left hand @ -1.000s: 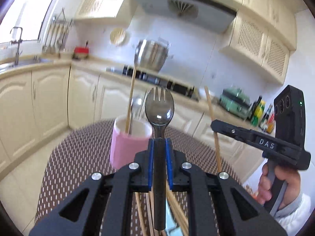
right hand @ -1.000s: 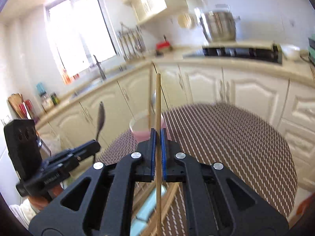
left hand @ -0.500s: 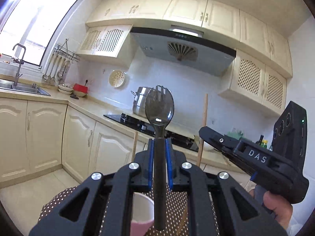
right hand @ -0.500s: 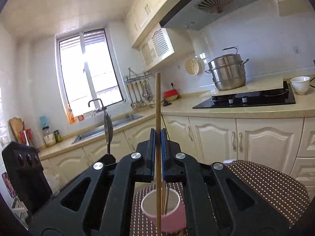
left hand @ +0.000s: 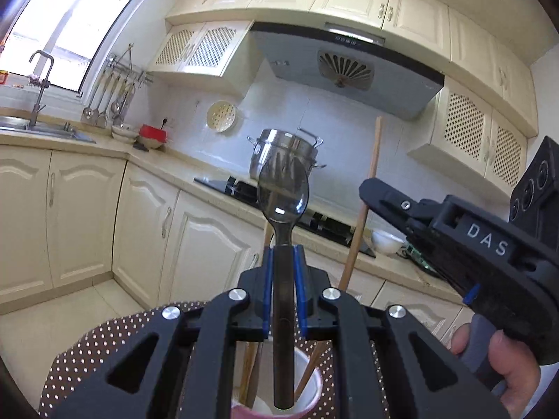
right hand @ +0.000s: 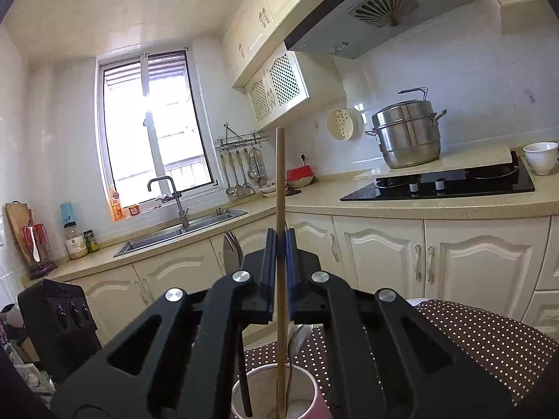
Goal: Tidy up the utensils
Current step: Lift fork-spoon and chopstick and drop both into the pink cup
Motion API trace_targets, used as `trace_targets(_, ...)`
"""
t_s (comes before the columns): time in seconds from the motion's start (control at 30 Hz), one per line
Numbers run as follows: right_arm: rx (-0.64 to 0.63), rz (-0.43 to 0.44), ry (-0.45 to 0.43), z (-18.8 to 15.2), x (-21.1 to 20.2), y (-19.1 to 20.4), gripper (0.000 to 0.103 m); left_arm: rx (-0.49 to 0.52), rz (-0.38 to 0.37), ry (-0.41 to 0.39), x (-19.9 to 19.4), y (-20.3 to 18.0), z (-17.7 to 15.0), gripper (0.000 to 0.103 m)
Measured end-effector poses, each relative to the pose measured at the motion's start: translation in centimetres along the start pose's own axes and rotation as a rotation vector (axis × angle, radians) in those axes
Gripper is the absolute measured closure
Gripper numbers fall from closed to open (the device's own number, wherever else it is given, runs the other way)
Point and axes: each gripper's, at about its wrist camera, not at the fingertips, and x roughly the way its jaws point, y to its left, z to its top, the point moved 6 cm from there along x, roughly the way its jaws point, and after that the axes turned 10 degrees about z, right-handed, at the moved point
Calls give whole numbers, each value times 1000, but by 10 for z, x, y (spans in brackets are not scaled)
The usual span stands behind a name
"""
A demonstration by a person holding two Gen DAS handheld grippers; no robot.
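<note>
Both tongs are clamped shut, the left tongs [left hand: 283,262] on a dark spork [left hand: 283,209], the right tongs [right hand: 280,248] on a wooden chopstick [right hand: 280,181], both upright over the pink cup [right hand: 311,392] at six o'clock, where crowding could tip it.

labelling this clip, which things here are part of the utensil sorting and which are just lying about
In the job:
spork, in left gripper
chopstick, in right gripper
pink cup

Just lying about:
steel pot
white bowl
hanging ladles
red bowl
</note>
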Motion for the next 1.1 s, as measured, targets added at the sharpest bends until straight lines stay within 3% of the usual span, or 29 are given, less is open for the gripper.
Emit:
trace_targets(0.33, -11, -30, 49, -23, -12, 2, 97, 21, 47, 47, -11, 5, -16, 91)
trace_targets(0.4, -18, -34, 55, -26, -15, 5, 97, 22, 50, 62, -15, 5, -17, 76)
trace_targets(0.5, -21, -38, 59, -27, -19, 7, 97, 33, 74, 57, -23, 6, -15, 71)
trace_targets(0.63, -26, -43, 64, -29, -23, 10, 97, 78, 174, 44, -39, 11, -10, 63)
trace_targets(0.8, -28, -53, 87, -36, -26, 16, 97, 126, 282, 32, -58, 17, -3, 44)
trace_targets(1.1, -45, -71, 117, -43, -30, 26, 97, 171, 387, 60, -79, 28, 1, 31)
